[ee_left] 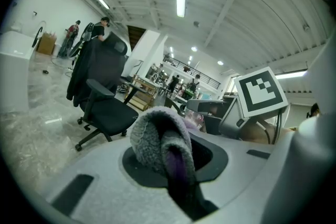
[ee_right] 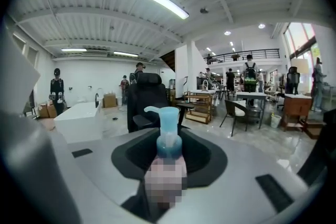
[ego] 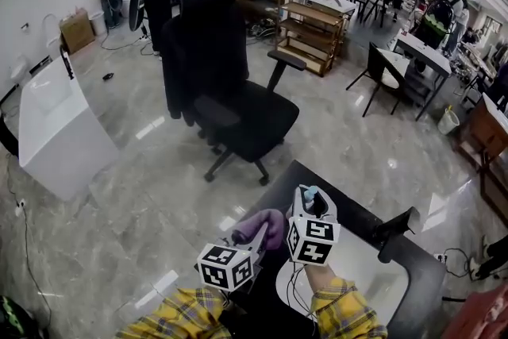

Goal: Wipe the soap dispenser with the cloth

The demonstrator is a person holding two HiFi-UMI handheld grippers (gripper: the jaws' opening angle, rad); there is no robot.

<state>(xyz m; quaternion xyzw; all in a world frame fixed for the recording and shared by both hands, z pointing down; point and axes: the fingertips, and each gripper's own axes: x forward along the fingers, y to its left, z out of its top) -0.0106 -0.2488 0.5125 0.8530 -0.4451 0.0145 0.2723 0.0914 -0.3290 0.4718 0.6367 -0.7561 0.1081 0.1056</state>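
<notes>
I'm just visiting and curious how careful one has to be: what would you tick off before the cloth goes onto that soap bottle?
1. The cloth is gripped by the left gripper: ok, it is bunched between the jaws.
2. Enough of the cloth sticks out past the jaws to wipe with: ok.
3. The soap dispenser is gripped by the right gripper: ok, the jaws are closed on its body.
4. The dispenser is upright with the pump on top: ok.
5. The cloth touches the dispenser: not ok, neither gripper view shows the other's thing at its jaws.
6. Dirt on the dispenser's body: cannot tell.
</notes>
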